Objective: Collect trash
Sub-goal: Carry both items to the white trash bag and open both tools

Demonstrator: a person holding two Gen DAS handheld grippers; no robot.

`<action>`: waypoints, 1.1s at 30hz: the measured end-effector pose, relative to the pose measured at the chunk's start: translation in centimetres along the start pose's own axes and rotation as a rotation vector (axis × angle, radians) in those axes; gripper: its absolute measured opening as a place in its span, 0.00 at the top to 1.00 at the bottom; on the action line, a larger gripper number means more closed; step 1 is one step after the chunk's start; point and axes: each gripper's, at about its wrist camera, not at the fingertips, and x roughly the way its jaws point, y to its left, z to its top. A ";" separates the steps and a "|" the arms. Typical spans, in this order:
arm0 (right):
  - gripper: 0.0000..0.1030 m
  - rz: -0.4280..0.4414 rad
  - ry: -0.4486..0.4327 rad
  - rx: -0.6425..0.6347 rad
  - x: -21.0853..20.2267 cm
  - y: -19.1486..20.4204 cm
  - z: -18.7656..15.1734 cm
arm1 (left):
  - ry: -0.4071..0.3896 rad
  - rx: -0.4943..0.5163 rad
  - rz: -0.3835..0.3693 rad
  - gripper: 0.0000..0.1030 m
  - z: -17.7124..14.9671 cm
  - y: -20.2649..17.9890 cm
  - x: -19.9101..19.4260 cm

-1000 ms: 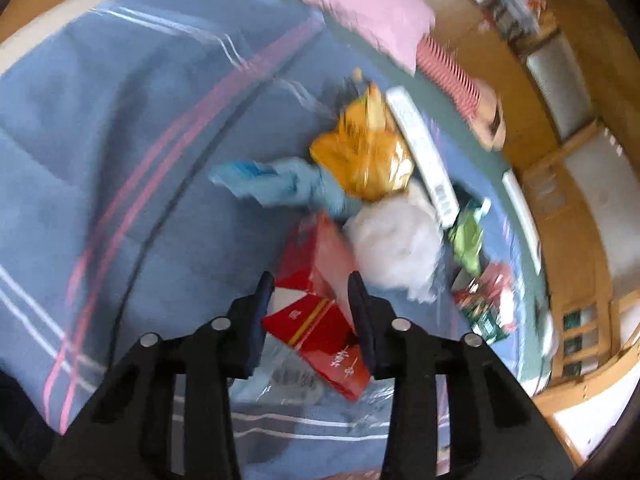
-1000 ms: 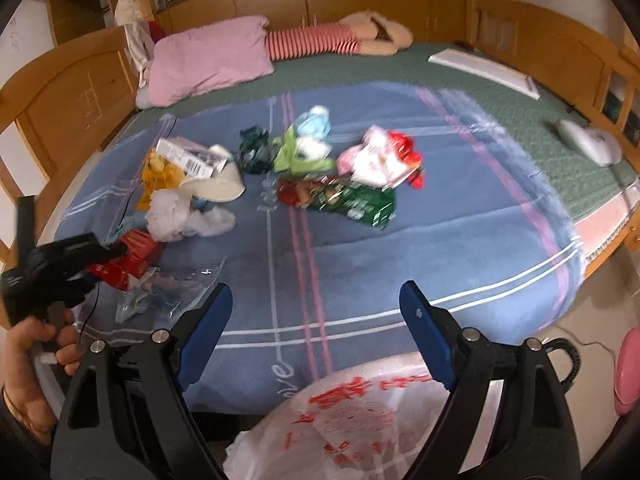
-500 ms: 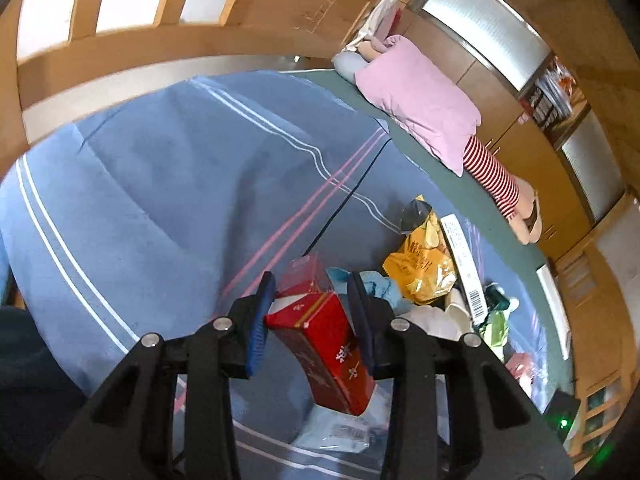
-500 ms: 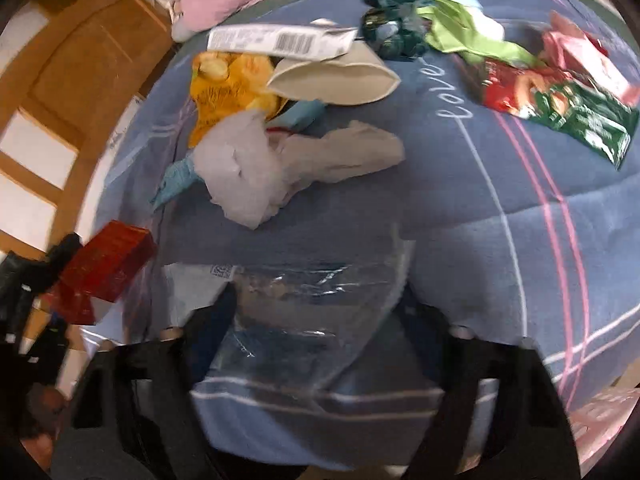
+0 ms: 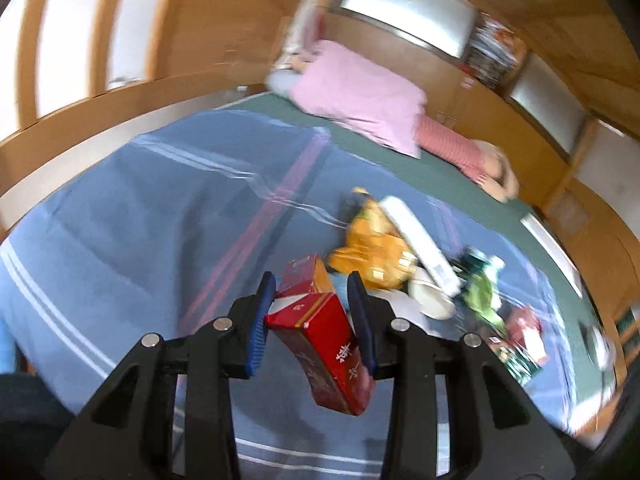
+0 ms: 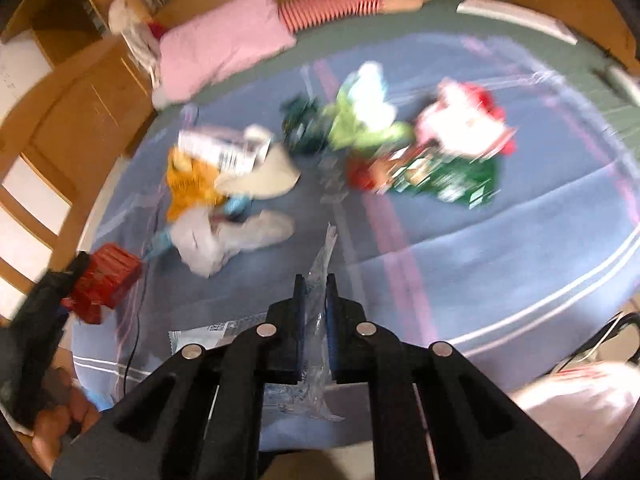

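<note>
My left gripper (image 5: 311, 292) is shut on a red carton (image 5: 320, 336) and holds it above the blue blanket (image 5: 140, 216); the carton also shows at the left of the right wrist view (image 6: 106, 280). My right gripper (image 6: 316, 288) is shut on a clear plastic wrapper (image 6: 320, 264) near the blanket's front edge. Trash lies on the blanket: an orange bag (image 6: 188, 184), crumpled white tissue (image 6: 208, 240), a cream bowl (image 6: 268, 176), green wrappers (image 6: 360, 128), a pink and red wrapper (image 6: 464, 124) and a green packet (image 6: 448, 176).
A pink pillow (image 6: 224, 52) and a striped plush toy (image 6: 332, 8) lie at the head of the bed. Wooden bed rails (image 5: 100, 104) run along the left side. A white plastic bag (image 6: 576, 404) with red print hangs at the lower right.
My right gripper closed on the clear wrapper and raised it off the blanket. My left gripper lifted the red carton higher and tilted the view upward.
</note>
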 end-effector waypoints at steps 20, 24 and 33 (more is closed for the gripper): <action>0.43 -0.237 0.347 -0.377 -7.8 -12.8 -8.2 | 0.111 0.396 -0.417 0.63 -10.8 -10.5 -4.3; 0.39 -0.180 0.171 -0.219 -9.6 -14.3 -6.6 | 0.145 0.427 -0.465 0.63 -11.6 -11.3 -4.0; 0.34 -0.261 -0.238 0.180 -17.7 -19.3 -2.8 | 0.361 0.650 -0.813 0.63 -16.7 -15.9 -5.5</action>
